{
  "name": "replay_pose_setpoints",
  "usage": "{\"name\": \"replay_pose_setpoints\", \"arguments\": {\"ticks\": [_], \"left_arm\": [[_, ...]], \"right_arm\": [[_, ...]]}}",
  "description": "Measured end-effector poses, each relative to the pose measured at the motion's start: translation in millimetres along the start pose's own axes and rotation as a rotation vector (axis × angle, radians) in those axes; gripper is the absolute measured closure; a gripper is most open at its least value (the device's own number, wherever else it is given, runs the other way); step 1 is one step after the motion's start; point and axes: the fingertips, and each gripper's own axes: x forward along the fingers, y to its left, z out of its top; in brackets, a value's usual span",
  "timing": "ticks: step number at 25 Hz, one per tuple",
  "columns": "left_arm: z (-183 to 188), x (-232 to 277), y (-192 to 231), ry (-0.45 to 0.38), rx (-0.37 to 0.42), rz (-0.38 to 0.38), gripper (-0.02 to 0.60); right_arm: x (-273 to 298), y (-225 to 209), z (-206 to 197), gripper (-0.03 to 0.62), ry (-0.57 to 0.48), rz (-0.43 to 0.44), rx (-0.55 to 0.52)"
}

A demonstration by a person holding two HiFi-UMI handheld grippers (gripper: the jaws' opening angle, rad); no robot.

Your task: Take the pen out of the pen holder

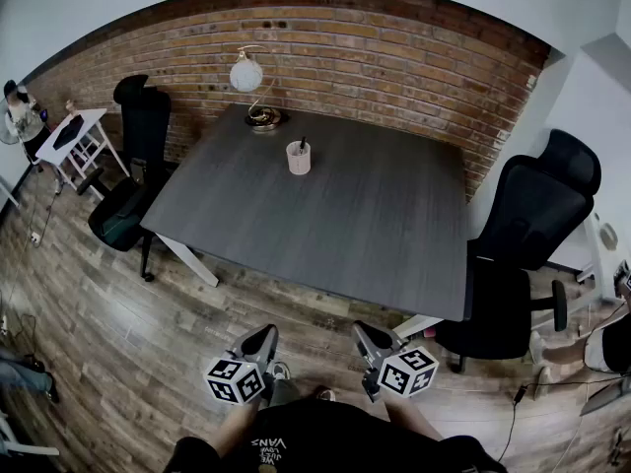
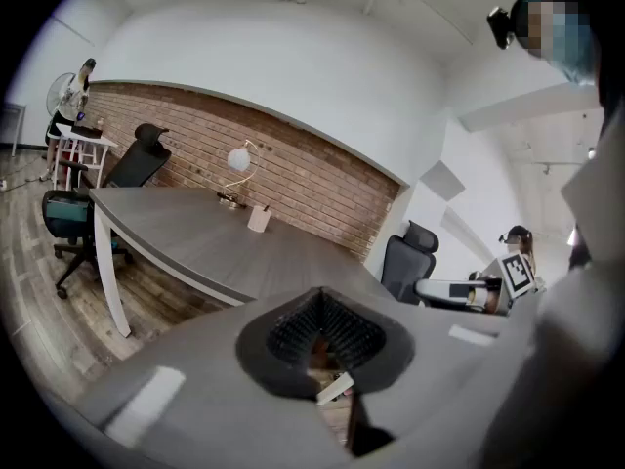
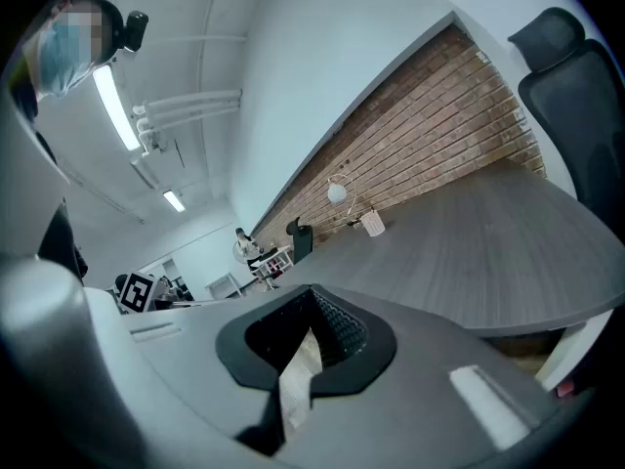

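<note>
though my left gripper and right gripper are closed and empty, the upright pen in its pen holder stands far off, top centre. my left looks slightly nearer.

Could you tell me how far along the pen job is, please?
Nothing done yet: the pen stands in the pen holder across the table. Nothing is in hand: the left gripper and right gripper are shut and empty, short of the table. Reaching, gripping and lifting remain.
</note>
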Motion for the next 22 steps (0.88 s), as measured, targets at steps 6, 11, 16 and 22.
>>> {"name": "replay_pose_setpoints", "arguments": {"ticks": [6,11,16,22], "left_arm": [[0.7,5.0,5.1,-0.003,-0.005,-0.002,0.529],[10.0,20.5,25.3,-0.005,-0.015,-0.019,0.529],[31.3,46.2,49.3,0.01,-0.007,-0.074,0.529],[71.1,76.6,91.8,0.025,0.031,-0.144,0.529]], "right_arm": [[5.6,-4.4,3.1,0.592,-0.025,0.009,0.049],[22.7,-9.7,8.8,0.592,-0.043,-0.015,0.064],[49.0,-17.5,16.2,0.592,-0.06,-0.072,0.091],[94.1,-16.1,32.2,0.592,-0.103,-0.14,0.113]]}}
